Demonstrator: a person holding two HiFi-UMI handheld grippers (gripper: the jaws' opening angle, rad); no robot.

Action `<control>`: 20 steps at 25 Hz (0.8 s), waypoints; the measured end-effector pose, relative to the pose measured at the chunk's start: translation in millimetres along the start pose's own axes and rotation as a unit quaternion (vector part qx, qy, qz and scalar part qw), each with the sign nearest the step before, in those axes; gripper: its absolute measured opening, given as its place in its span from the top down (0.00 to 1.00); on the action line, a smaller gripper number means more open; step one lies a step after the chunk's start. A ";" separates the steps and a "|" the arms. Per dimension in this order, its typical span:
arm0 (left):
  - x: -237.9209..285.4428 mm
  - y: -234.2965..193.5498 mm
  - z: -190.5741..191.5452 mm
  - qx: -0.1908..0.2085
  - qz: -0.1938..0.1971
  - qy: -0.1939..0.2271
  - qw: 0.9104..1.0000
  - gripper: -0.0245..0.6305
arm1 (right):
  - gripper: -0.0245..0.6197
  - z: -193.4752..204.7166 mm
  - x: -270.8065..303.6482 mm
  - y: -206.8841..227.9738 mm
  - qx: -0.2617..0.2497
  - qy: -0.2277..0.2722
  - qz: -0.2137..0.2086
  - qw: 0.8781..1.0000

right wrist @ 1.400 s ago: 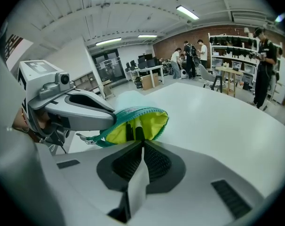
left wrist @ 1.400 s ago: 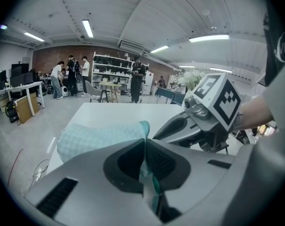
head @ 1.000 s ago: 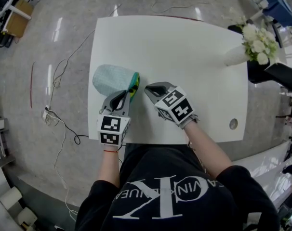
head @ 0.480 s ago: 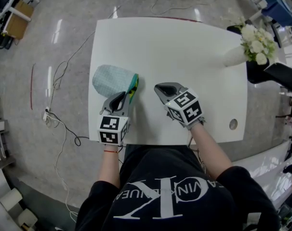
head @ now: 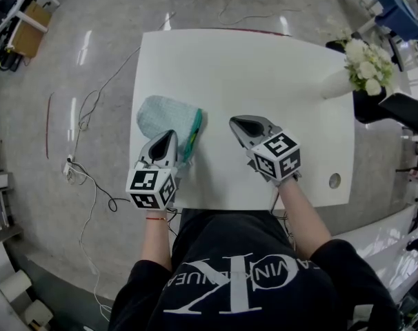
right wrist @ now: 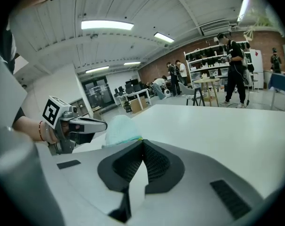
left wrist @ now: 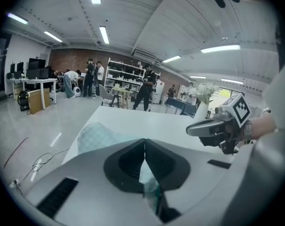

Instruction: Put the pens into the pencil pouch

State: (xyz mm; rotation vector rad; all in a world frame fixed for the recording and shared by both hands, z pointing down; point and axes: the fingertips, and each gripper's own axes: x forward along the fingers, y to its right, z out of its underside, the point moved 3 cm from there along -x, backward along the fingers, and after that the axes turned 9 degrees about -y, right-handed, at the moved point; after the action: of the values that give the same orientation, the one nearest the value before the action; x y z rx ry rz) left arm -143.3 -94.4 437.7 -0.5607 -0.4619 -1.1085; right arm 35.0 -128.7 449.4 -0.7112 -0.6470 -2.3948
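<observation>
The pale mint checked fabric pencil pouch (head: 162, 114) lies on the left part of the white bench (head: 264, 74), its green zipper edge (head: 194, 132) turned toward the middle. The left gripper (head: 165, 136) sits over the pouch's near edge with its jaws pressed together — whether they pinch any fabric I cannot tell. The right gripper (head: 238, 123), jaws likewise closed tip to tip and empty, hovers over bare bench to the right of the pouch — apart from it.
</observation>
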 end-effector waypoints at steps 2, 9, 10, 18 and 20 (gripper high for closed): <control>-4.1 -3.9 -6.5 -0.002 -0.003 0.015 1.000 0.96 | 0.95 -6.7 -7.1 3.0 -0.004 0.017 0.004 1.000; -18.5 -12.6 -36.8 0.010 -0.019 0.066 0.998 0.96 | 0.95 -32.6 -31.0 9.2 -0.022 0.067 0.016 0.997; -20.7 -14.0 -40.8 0.010 -0.021 0.071 0.997 0.96 | 0.95 -36.1 -33.6 8.9 -0.024 0.073 0.016 0.997; -41.9 -23.8 -65.8 0.012 -0.037 0.117 0.992 0.96 | 0.95 -62.1 -56.6 4.2 -0.039 0.121 0.020 0.992; -46.8 -25.5 -70.8 0.010 -0.041 0.126 0.991 0.96 | 0.95 -67.0 -61.8 4.4 -0.042 0.128 0.025 0.991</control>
State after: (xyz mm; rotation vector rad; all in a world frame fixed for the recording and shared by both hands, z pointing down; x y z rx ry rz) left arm -179.6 -114.9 359.5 -0.3803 -0.2776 -1.2326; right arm 58.7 -147.9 363.5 -0.4357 -0.4191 -2.4231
